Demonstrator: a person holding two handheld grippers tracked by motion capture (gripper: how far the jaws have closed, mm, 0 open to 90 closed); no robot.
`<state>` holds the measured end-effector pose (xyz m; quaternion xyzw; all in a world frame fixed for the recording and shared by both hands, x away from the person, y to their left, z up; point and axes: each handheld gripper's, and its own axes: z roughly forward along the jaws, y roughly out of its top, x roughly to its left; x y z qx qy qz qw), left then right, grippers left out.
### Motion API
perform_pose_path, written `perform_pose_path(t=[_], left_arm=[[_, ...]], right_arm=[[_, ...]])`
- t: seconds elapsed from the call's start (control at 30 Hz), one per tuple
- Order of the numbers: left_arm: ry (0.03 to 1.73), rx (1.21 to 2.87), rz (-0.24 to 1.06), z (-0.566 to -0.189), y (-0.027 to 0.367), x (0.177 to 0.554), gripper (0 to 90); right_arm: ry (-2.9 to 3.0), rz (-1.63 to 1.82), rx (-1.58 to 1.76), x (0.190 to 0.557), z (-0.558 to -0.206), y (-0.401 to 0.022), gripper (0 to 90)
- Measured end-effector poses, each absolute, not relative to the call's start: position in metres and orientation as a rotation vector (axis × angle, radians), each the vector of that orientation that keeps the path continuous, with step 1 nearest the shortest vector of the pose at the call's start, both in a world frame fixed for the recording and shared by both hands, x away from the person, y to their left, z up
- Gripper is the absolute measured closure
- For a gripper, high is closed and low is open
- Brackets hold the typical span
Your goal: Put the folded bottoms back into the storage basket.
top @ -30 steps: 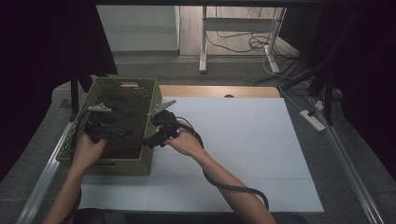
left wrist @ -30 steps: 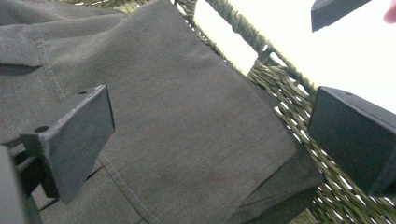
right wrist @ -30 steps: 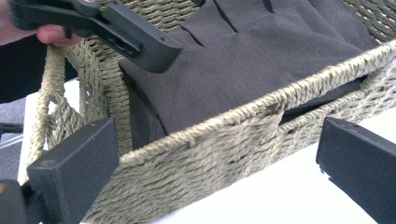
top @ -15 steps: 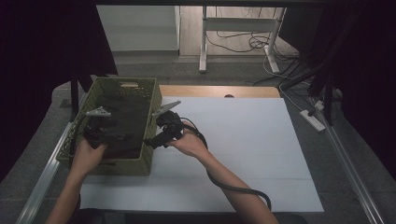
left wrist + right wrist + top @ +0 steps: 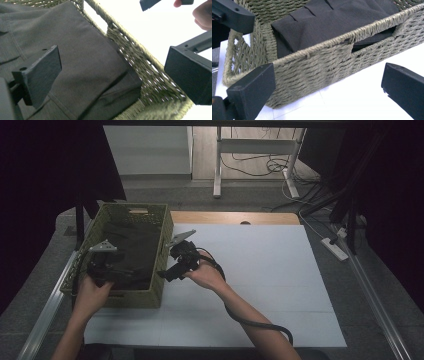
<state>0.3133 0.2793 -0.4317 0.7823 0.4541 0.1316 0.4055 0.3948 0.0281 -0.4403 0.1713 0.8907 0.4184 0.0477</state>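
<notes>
Nearest the camera in the high view, two bare forearms come up from the bottom edge over a white sheet [image 5: 260, 285] that covers most of the table, its surface faintly gridded with seams. The right hand [image 5: 207, 276] holds the right gripper [image 5: 167, 274] just beside the basket's long right wall, a thick black cable looping back from it across the sheet; in the right gripper view its jaws stand spread wide apart with nothing between them, facing the woven wall and its handle slot. The left hand [image 5: 92, 292] holds the left gripper [image 5: 112, 72] at the near end of the woven olive basket [image 5: 160, 227], low over the contents; the left gripper view shows its jaws spread too, one above the cloth and one out past the rim, so the basket's wall lies between them without being touched. Inside the basket lies folded dark cloth [image 5: 82, 62], seamed and stacked, filling the floor up to the near corner. The basket stands at the left edge of the sheet, beside a metal rail [image 5: 45, 315] that runs along the table's side. Beyond the sheet a strip of bare wooden tabletop [image 5: 225, 217] shows, then grey floor, a white table leg frame [image 5: 218, 165] with loose cables [image 5: 255, 167] under it, and dark curtains on both sides
</notes>
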Motion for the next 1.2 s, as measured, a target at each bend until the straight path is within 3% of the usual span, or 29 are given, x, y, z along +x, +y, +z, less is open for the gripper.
perform_pose_path(t=[1.2], left_arm=[[1.109,1.926,0.278,-0.440,0.275,0.218,1.2]], right_arm=[[2.736,1.242,0.514,0.375,-0.454,0.005,0.0]])
